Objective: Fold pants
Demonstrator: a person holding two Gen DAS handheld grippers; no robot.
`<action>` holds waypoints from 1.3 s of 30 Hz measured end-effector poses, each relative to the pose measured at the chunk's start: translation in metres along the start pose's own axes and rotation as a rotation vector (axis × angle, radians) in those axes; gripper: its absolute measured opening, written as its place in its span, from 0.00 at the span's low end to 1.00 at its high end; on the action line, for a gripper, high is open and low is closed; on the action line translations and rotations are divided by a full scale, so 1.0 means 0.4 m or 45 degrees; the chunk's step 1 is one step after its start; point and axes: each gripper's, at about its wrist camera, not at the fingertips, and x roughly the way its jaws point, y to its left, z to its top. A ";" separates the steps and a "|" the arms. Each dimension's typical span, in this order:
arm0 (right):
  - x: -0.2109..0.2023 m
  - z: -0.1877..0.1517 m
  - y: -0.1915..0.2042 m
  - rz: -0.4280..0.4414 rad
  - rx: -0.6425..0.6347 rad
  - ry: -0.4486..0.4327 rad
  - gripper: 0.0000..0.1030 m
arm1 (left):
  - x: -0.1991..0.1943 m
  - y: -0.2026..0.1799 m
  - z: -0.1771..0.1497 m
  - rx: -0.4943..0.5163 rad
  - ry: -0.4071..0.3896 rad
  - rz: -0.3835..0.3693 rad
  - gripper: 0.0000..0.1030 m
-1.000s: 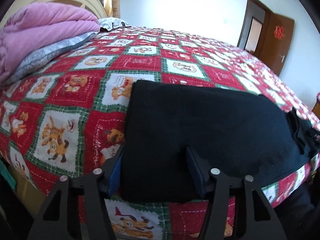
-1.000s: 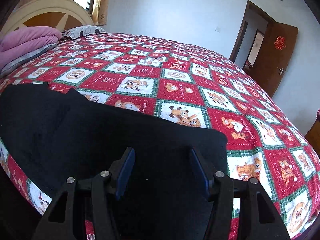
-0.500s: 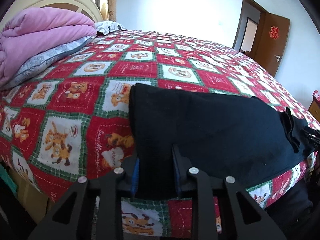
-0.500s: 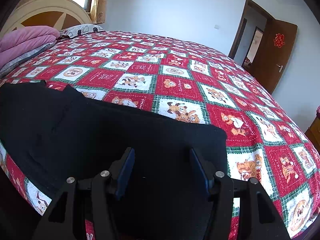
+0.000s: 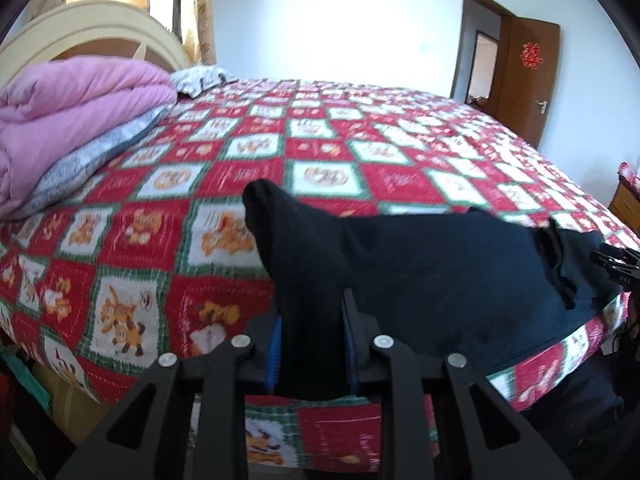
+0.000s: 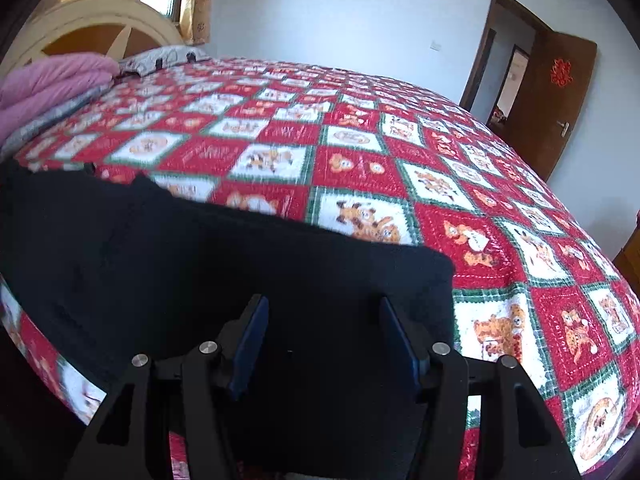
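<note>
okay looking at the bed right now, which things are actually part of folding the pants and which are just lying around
Part of the job:
- black fabric pants, near edge of the bed
- left gripper, jaws closing, pinching a raised end of the pants
- right gripper, open over the pants

Just lying about:
- folded pink quilt
- grey patterned pillow
- red and green patchwork bedspread
- brown wooden door

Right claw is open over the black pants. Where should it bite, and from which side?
Take the near right corner of the black pants, coming in low from the bed's near edge. The cloth lies flat there with a free edge. The left claw is closing on its bunched corner; the right claw stands open.
</note>
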 end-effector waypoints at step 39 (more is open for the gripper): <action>-0.152 0.018 -0.224 -0.001 0.257 -0.059 0.58 | -0.151 -0.437 0.203 0.327 -0.179 -0.399 0.25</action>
